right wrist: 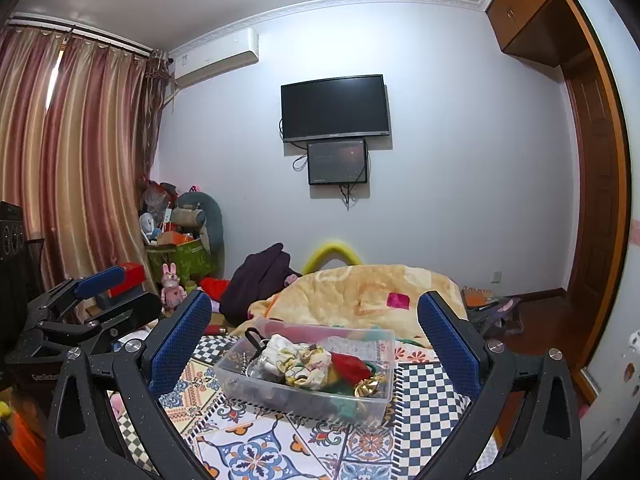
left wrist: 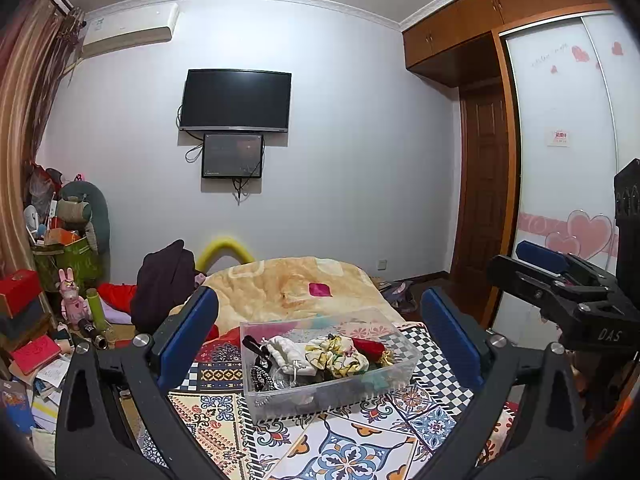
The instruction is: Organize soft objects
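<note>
Room: a black TV (left wrist: 236, 100) hangs on the white wall; a smaller dark screen (left wrist: 233, 155) hangs just under it; an air conditioner (right wrist: 218, 57) sits high by the striped curtains (right wrist: 68, 152)
Bed: a bright patterned cover (left wrist: 340, 440) lies in front; a yellow blanket (left wrist: 296, 288) is bunched up behind it; a dark piece of clothing (left wrist: 164, 284) is heaped at the blanket's left side
Left corner: a pink bunny toy (right wrist: 173, 286) stands by a green box (right wrist: 188, 258) full of stuff; books and papers are piled close by
Clear box: the clear plastic box (left wrist: 400, 364) sits on the patterned cover, straight ahead of both grippers; nothing stands between them and it
Soft things: a white cloth pouch (left wrist: 286, 354), a yellow flowery scrunchie (left wrist: 332, 354) and a red cloth bit (right wrist: 350, 364) lie jumbled inside the box; dark beads rest along its left side
Left gripper: the left gripper (left wrist: 320, 340) has its blue pads spread wide; it holds nothing and touches nothing; the box shows in the gap
Right gripper: the right gripper (right wrist: 314, 340) is spread just as wide; it is empty too; it hangs in the air near the box; each gripper shows at the edge of the other's view
</note>
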Motion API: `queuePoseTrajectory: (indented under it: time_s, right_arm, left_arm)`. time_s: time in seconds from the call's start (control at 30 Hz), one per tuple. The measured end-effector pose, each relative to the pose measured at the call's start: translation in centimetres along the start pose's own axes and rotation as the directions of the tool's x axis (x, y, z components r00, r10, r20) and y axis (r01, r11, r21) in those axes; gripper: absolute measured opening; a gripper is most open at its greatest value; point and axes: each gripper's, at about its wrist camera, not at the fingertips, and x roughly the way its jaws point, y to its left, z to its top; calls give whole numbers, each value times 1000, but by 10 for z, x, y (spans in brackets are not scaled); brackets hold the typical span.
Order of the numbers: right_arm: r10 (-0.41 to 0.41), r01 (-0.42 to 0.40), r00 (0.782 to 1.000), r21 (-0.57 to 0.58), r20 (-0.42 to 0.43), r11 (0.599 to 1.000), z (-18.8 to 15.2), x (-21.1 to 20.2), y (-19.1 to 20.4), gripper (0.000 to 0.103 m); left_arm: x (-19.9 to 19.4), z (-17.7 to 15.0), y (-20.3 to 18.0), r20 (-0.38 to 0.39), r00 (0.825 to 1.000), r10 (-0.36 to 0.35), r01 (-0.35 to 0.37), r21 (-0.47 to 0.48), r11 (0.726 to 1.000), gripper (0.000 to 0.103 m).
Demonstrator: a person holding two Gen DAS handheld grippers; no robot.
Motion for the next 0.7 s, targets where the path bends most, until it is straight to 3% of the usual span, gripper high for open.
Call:
queuePoseTrajectory:
  time_s: [0.7]
  right_arm:
    - [0, 0, 1000, 3, -2, 1000, -1, 0, -1, 103]
  left_arm:
    - [-1, -3, 2, -3, 1000, 1, -1, -10, 1000, 103]
